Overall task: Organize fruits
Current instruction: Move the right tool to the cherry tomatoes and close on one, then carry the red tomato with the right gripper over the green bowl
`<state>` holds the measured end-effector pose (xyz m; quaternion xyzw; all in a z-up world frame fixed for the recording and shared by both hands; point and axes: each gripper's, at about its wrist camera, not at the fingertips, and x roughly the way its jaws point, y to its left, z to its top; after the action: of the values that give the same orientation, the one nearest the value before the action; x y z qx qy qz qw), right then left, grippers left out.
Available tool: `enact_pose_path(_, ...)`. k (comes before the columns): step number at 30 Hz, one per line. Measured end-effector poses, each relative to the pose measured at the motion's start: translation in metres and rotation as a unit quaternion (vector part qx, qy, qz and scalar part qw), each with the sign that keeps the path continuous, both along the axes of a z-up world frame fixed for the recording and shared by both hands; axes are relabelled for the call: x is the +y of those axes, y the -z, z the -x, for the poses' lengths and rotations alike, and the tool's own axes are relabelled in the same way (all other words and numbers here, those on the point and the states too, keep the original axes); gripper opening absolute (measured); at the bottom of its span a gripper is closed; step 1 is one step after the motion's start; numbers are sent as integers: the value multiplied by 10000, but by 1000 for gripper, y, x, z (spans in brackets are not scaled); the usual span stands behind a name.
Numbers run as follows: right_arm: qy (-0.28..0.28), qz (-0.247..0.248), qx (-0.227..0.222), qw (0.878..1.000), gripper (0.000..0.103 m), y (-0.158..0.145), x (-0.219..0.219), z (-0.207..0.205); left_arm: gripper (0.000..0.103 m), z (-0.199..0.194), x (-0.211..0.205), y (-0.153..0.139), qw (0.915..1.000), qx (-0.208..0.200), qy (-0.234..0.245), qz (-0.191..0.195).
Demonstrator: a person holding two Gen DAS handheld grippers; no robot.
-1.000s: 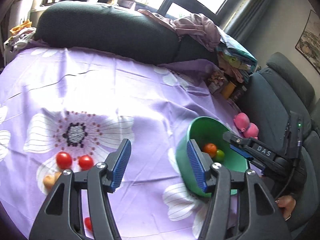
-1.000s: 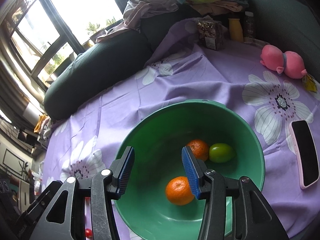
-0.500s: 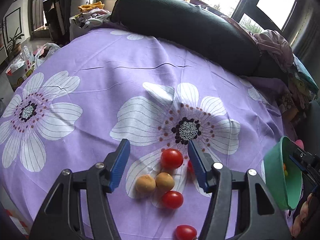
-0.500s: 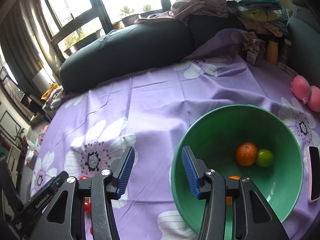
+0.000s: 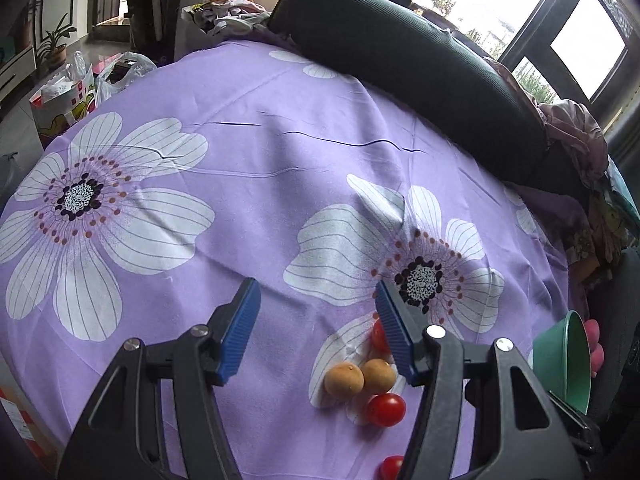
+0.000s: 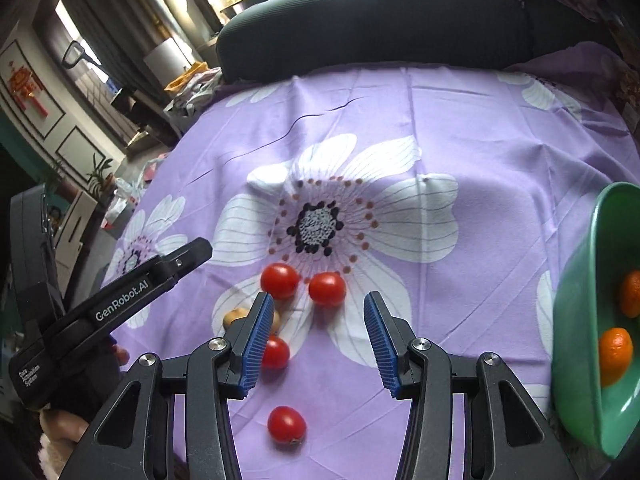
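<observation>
Several red tomatoes (image 6: 327,288) and two small tan fruits (image 5: 344,377) lie together on the purple flowered cloth (image 5: 248,184). A green bowl (image 6: 576,320) at the right holds two oranges (image 6: 615,356); its edge also shows in the left wrist view (image 5: 564,360). My left gripper (image 5: 318,328) is open and empty, just left of the cluster; the right wrist view shows it from the side (image 6: 160,276). My right gripper (image 6: 318,340) is open and empty, above the cloth just in front of the tomatoes.
A dark green bolster (image 5: 420,76) lies along the far edge of the cloth. Piled clothes (image 5: 580,136) sit at the far right. Bags (image 5: 64,96) and a potted plant (image 5: 56,40) stand on the floor at the left.
Both grippers have swung left, away from the green bowl and toward the tomato cluster. The bowl has slid to the right edge of both views. Both stay open.
</observation>
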<state>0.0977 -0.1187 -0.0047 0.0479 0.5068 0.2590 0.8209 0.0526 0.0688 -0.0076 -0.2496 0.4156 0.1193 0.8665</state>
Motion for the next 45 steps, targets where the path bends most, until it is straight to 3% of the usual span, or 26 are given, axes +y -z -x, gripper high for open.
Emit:
enact_pose_path(4,-356,-112,272,9989,45,13,21,4,58,2,11,0,9997,-17,-193,149)
enact_pose_path(9,-301,88,513,9982,37,32,33,0,58,5,14,-2,9996,-50,-214,195)
enact_pose_path(14,-492,154,790,9955,36,42,33,4,58,4,16,0,9996,-26,-159,241)
enact_pose_path(22,-496,515,547,9959,30,48,42,11,58,-1,8,1,9997,44,62,221)
enact_pose_path(25,-384,518,436,9970,30,41,35,10,57,-8,2,3,9992,99,238,321)
enact_pose_path(32,365,303,366,9982,30,28,-14,-12,46,-32,-38,9,9957,265,850,-267)
enact_pose_path(35,661,175,365,9970,30,24,-34,-18,39,-40,-48,17,9934,452,1046,-132)
enact_pose_path(39,965,84,321,9948,30,19,-53,-20,37,-48,-61,27,9902,624,1179,-410)
enact_pose_path(42,1047,-4,325,9940,30,17,-60,-19,39,-51,-61,35,9897,701,1228,-209)
enact_pose_path(45,1095,-34,282,9936,30,13,-64,-20,33,-52,-62,42,9889,791,1253,-121)
